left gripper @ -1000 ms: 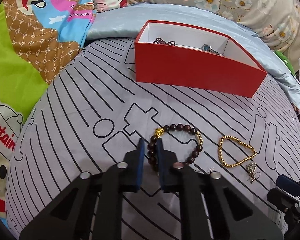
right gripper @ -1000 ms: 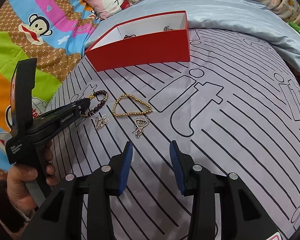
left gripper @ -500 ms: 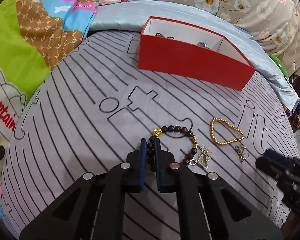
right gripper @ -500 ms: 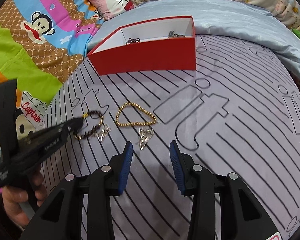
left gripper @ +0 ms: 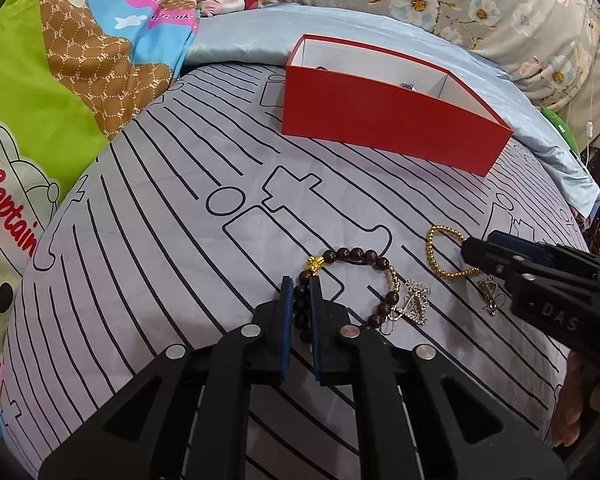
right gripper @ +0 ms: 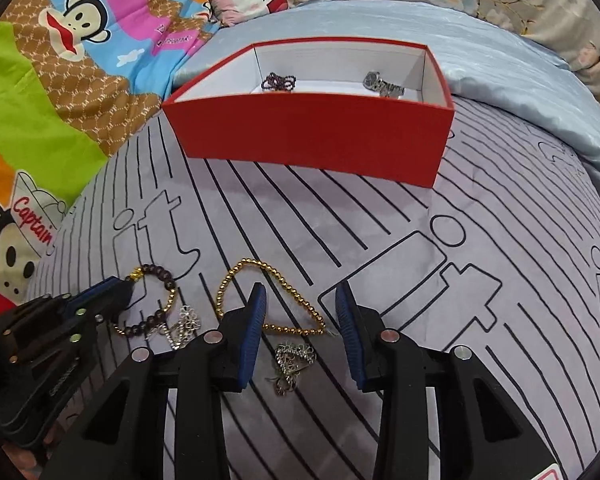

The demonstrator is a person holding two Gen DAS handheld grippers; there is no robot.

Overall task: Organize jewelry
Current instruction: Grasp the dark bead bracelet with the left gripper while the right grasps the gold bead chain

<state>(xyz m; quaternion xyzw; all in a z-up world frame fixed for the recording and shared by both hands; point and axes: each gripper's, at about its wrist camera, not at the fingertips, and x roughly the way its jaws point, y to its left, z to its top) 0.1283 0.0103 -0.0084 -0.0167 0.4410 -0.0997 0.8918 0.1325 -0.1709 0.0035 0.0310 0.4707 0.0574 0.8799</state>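
My left gripper (left gripper: 300, 286) is shut on the dark bead bracelet (left gripper: 356, 256), which still lies on the grey striped sheet (left gripper: 160, 240); it also shows in the right wrist view (right gripper: 156, 312). My right gripper (right gripper: 300, 300) is open, its fingers either side of the gold bead bracelet (right gripper: 284, 296), with a silver earring (right gripper: 290, 360) between them. Another silver earring (left gripper: 416, 300) lies by the dark bracelet. The red box (right gripper: 312, 136) stands beyond, holding a purple bracelet (right gripper: 278, 81) and a watch (right gripper: 382, 85).
A cartoon blanket (left gripper: 40, 100) lies on the left. A pale blue cover (right gripper: 520, 80) and floral pillows (left gripper: 480, 4) lie behind the box. The left gripper body (right gripper: 40, 344) sits close beside my right gripper.
My right gripper has moved forward and down over the gold bracelet. My left gripper has closed tighter on the dark bracelet.
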